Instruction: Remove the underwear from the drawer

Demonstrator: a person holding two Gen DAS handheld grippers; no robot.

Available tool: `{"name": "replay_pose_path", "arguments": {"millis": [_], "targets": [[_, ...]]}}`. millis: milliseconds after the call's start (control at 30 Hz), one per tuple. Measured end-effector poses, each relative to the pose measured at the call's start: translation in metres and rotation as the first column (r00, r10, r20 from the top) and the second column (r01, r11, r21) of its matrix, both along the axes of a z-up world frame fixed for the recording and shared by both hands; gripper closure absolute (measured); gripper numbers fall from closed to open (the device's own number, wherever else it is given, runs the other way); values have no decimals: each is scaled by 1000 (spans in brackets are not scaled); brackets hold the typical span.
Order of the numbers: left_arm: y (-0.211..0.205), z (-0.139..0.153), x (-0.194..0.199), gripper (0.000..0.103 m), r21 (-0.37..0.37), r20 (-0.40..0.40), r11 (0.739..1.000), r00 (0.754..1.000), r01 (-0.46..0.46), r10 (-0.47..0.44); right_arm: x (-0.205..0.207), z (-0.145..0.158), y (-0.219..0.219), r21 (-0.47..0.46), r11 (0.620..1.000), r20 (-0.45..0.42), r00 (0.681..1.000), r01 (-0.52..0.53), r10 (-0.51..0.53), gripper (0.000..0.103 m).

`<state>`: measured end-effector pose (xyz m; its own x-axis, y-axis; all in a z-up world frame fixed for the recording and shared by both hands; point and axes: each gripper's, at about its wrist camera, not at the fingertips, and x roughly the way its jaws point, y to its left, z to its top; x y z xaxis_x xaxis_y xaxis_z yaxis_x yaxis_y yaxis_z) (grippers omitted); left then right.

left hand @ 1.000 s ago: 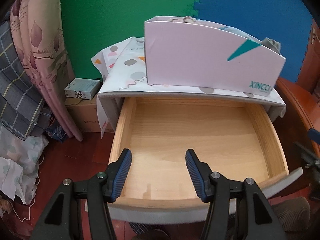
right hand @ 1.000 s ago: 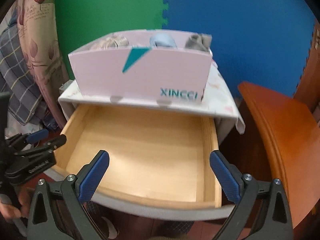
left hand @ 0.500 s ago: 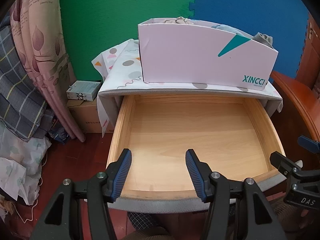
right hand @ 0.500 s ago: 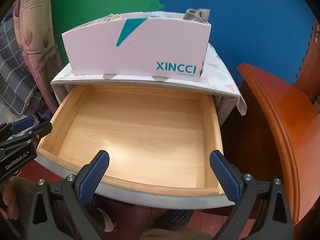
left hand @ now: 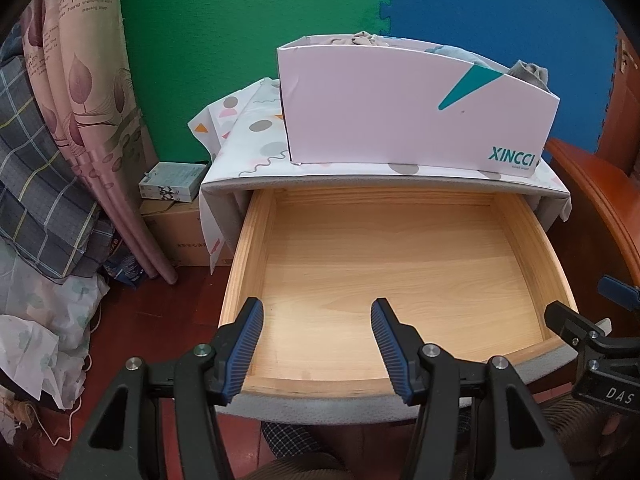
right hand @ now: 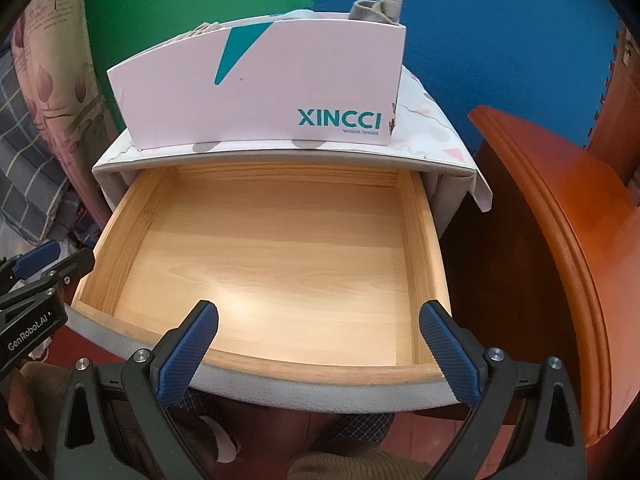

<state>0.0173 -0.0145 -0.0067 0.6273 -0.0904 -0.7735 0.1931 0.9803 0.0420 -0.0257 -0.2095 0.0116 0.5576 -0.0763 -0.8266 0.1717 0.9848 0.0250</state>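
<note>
Both grippers, left (left hand: 316, 344) and right (right hand: 318, 346), hung apart and empty-handed above the bare pulled-out drawer (right hand: 256, 384), its underwear (right hand: 378, 10) seemingly boxed already; withdrawal looked next.

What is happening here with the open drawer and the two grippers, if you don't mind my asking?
A person holds two blue-padded grippers over a pulled-out light wooden drawer, whose visible inside shows only bare wood. The left gripper and right gripper are both open and hold nothing. Folded grey and pale cloth items sit in the pink XINCCI cardboard box on top of the cabinet, so the underwear looks to be out already.
</note>
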Motion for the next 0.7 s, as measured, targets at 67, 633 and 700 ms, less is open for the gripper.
{"name": "replay_pose_path", "arguments": {"millis": [67,633,700], "targets": [[0,0,0,46,2,0,1000,1000,-1,1,1,-1,-1,6,1000,-7,1000,5,-5,3],[0,-1,0,46,7,-1,1000,1000,1,-1,5,-5,-3,8,1000,-28,1000,10,-10,3],[1,-1,0,46,6,-1,1000,1000,2,-2,5,-5,-4,7,1000,-30,1000,10,-10,3]]}}
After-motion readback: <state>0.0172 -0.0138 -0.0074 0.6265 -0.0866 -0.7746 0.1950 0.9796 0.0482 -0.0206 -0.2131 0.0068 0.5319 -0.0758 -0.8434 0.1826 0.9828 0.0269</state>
